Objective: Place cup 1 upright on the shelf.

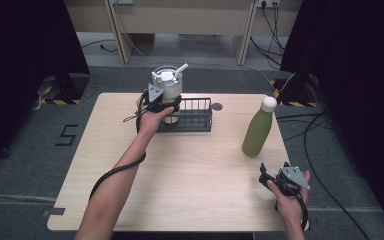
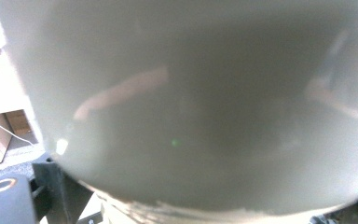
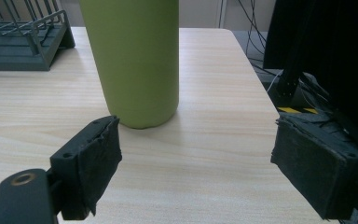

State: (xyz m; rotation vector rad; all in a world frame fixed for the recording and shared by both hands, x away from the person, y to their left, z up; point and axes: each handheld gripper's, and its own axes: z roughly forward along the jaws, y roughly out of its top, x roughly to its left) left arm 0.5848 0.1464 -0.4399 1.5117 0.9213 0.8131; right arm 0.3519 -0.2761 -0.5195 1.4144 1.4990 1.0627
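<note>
High view: left gripper (image 1: 161,104) clamps the grey tumbler (image 1: 170,90) at upper centre, over the left end of the wire rack (image 1: 192,117); right gripper (image 1: 272,180) rests lower right. Left gripper view: the tumbler's wall (image 2: 191,107) sits close against the lens. Right gripper view: jaws apart and empty, green bottle (image 3: 133,60) upright at top centre on the table (image 3: 205,154).

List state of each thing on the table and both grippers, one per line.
Silver tumbler: upright, lid on, straw tilted, held at the rack's left end.
Wire rack: on the table.
Green bottle: upright, capped, standing free.
Left gripper: closed around the tumbler.
Right gripper: fingers apart, nothing between them, short of the bottle.
</note>
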